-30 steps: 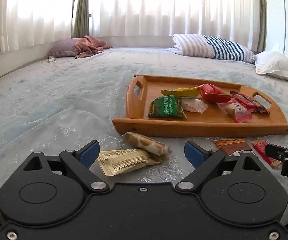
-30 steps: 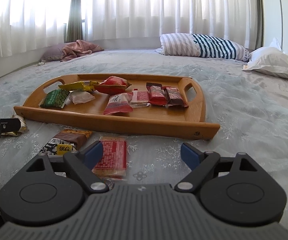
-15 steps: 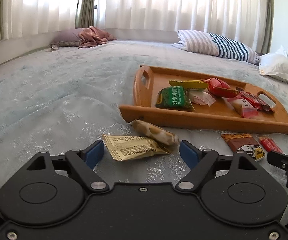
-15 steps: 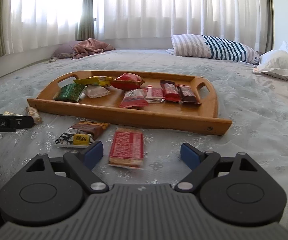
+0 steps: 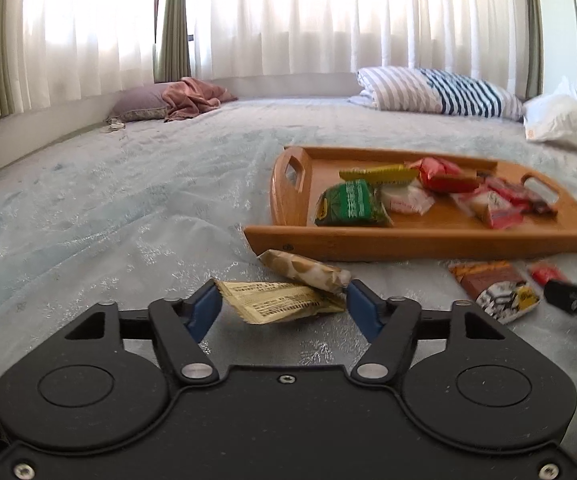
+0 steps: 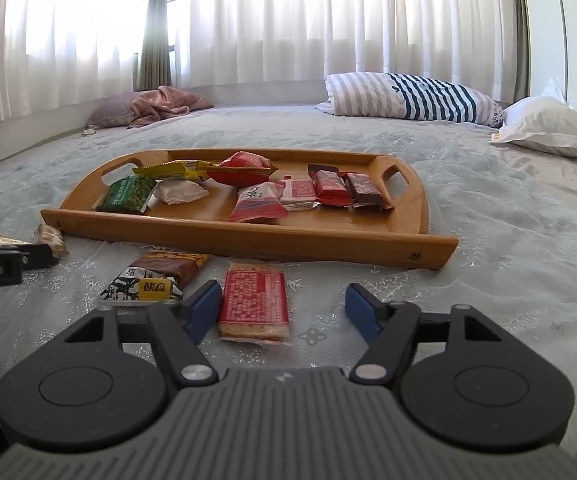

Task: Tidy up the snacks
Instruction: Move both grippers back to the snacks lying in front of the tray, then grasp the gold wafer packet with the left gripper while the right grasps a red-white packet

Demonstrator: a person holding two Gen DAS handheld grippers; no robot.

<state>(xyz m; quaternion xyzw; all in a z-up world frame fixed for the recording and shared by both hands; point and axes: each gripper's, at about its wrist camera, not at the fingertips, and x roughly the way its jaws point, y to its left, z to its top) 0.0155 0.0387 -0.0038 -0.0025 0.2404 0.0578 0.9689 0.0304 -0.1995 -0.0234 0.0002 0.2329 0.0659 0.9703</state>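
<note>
Snacks still off the wooden tray (image 5: pixel 428 242) lie along its near edge. Left gripper (image 5: pixel 280 306), jaws just narrowing, brackets the beige packet (image 5: pixel 284 302) untouched; right gripper (image 6: pixel 280 308) likewise closes around the red packet (image 6: pixel 254 298). Centre each before squeezing gently.

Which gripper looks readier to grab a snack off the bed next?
Left, probably. The left gripper, jaws just closing, brackets the pale yellow packet tightly; the right gripper has the red packet off-centre, with space.

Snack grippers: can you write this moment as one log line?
left gripper: closing around yellow packet | right gripper: closing around red packet | wooden tray: holds other snacks
</note>
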